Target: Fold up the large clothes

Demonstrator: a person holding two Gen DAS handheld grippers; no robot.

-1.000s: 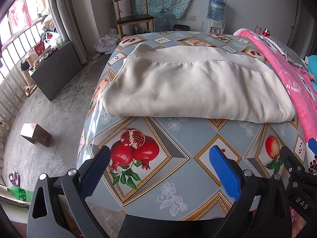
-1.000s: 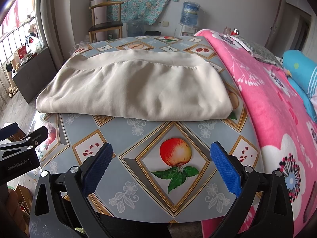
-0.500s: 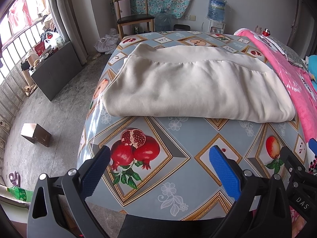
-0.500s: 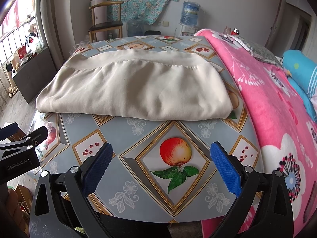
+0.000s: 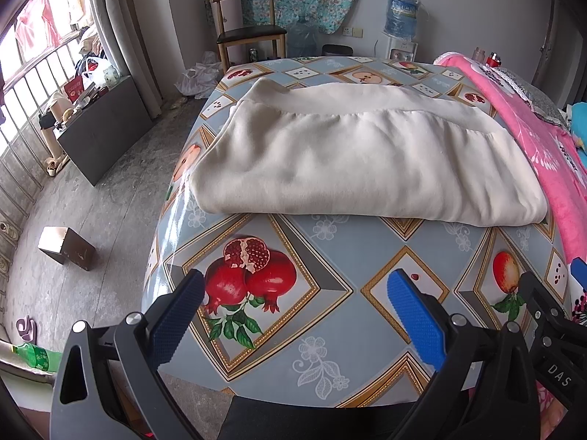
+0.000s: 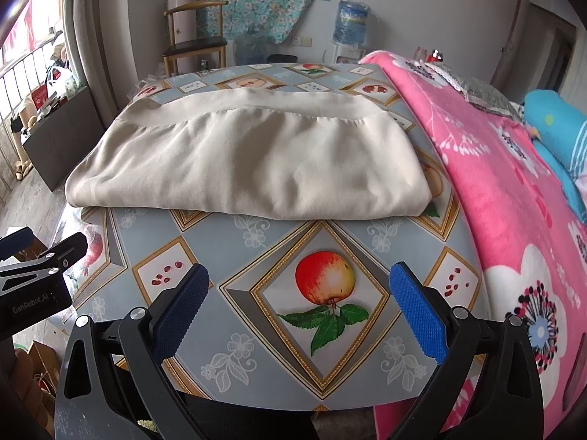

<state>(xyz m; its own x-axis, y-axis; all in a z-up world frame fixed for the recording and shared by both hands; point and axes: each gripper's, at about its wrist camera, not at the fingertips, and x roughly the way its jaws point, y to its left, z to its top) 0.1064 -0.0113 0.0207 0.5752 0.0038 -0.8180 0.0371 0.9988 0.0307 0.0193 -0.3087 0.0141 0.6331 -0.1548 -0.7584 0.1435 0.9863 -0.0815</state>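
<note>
A cream garment lies folded into a flat rectangle across the far half of the table, its ribbed hem band along the back edge. My left gripper hovers open above the near table edge, over the pomegranate print, well short of the garment. My right gripper hangs open over the apple print, also clear of the cloth. Each gripper shows at the side of the other's view. Nothing is between either pair of fingers.
A pink floral blanket lies along the table's right side, with a blue pillow beyond. At the back stand a wooden chair and a water dispenser. A small box and a dark cabinet sit on the floor at left.
</note>
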